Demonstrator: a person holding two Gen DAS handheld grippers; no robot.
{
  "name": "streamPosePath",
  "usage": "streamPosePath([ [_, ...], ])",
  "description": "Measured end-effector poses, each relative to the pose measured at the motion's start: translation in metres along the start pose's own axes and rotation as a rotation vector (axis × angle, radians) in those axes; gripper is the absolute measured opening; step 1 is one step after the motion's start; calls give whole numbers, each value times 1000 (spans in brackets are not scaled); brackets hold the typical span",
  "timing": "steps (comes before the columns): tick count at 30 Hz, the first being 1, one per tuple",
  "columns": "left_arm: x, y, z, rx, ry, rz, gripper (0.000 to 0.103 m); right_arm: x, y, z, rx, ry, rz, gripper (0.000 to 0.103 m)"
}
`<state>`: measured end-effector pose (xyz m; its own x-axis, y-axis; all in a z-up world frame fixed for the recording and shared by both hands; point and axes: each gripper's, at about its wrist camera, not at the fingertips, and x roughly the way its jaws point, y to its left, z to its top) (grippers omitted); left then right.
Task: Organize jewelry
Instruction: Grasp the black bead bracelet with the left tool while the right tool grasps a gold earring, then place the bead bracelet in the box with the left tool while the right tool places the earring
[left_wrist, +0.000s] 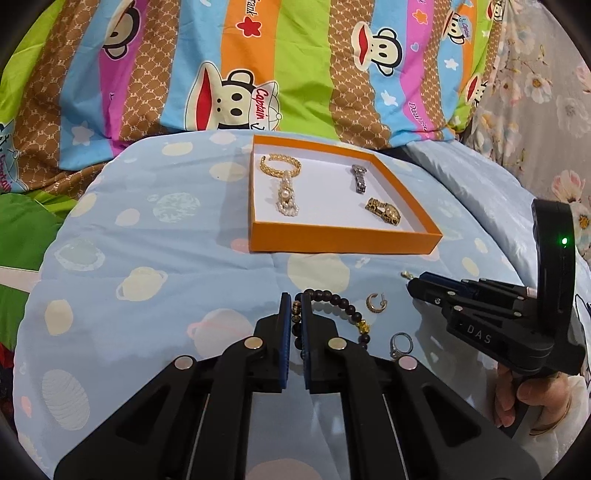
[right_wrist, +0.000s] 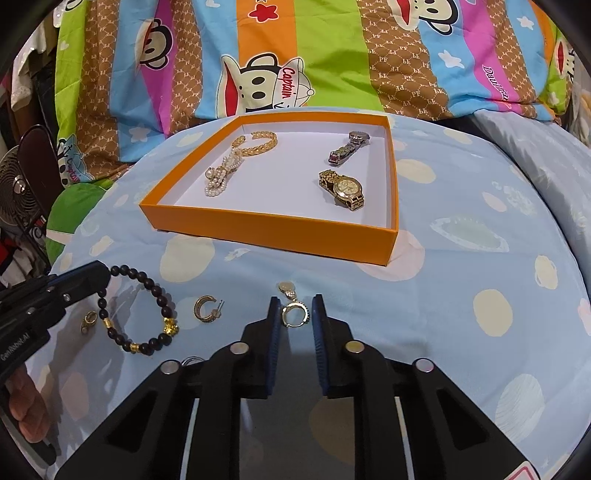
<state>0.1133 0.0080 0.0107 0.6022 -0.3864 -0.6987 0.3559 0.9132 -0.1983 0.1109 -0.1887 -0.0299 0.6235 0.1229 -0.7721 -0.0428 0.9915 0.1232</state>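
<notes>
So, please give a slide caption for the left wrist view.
Left gripper shut on bead bracelet, orange tray beyond.

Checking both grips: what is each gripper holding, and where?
Left gripper pinches the beaded bracelet on its beads; right gripper clamps the gold hoop earring across its ring.

Evenly and brightly lit, apparently from overhead. Soft shadow beside the box near wall; faint shadows under the beads. Strong fisheye bending and black vignette at corners. Sharp centre, slight softness toward edges.
</notes>
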Motion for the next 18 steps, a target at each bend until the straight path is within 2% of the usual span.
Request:
streamPosePath([
  [5,-2,2,2,-1,-16,14,4,-5,-1,-1,6,-23,-8,14],
  [12,-22,-6,9,23,-65,-7,4,-29,-3,1,20,-92,-3,14],
  [15,-39,-13,24,52,-100,-20,4,-43,-5,13,29,-117,19,14],
  [18,-45,-21,52,77,-127,-44,4,-50,-8,39,18,-141,19,14],
])
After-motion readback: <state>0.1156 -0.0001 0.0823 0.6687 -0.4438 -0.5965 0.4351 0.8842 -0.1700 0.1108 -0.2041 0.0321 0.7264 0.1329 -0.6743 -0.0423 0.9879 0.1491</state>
